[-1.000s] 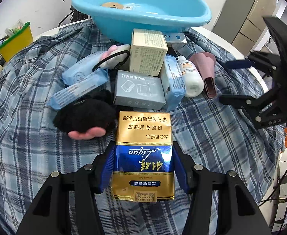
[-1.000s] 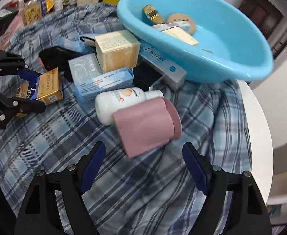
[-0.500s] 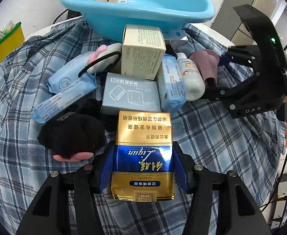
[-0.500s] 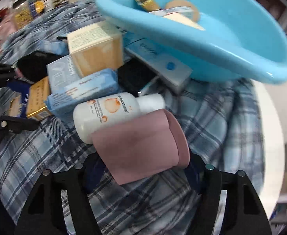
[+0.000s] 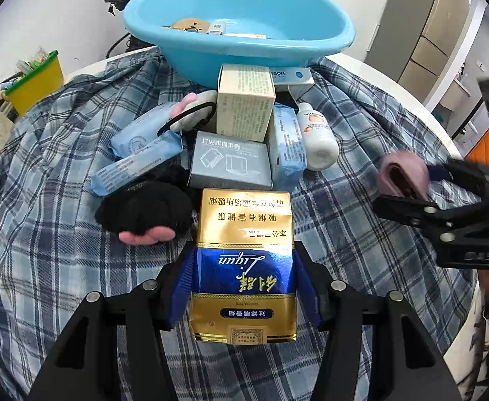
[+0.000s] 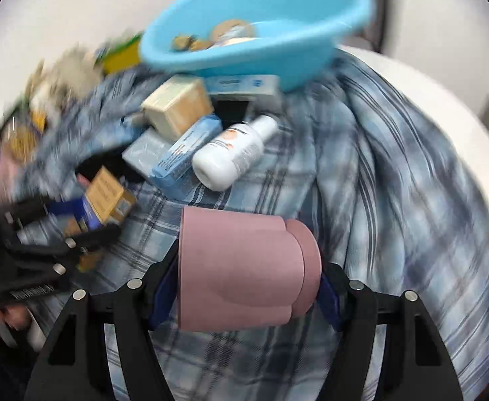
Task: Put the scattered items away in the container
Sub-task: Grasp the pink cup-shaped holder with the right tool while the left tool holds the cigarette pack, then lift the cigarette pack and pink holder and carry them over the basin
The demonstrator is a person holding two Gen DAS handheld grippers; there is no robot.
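Note:
My left gripper (image 5: pixel 242 287) is shut on a gold and blue cigarette pack (image 5: pixel 244 260), held above the plaid cloth (image 5: pixel 54 207). My right gripper (image 6: pixel 244 287) is shut on a pink cup (image 6: pixel 244 270) lying sideways, lifted off the cloth; it also shows at the right of the left wrist view (image 5: pixel 403 175). The blue basin (image 5: pixel 237 23) stands at the far side with a few items inside. A pile lies in front of it: a cream box (image 5: pixel 246 103), a grey box (image 5: pixel 231 163), blue packets (image 5: pixel 288 147), a white bottle (image 5: pixel 316 137) and a black plush (image 5: pixel 144 212).
A yellow bin (image 5: pixel 35 80) stands at the far left beyond the cloth. The round white table edge (image 6: pixel 445 110) shows to the right. Cabinets (image 5: pixel 428 23) stand behind on the right.
My right gripper closed on the pink cup and lifted it away from the white bottle, toward the right. My left gripper still holds the cigarette pack and has drawn back a little.

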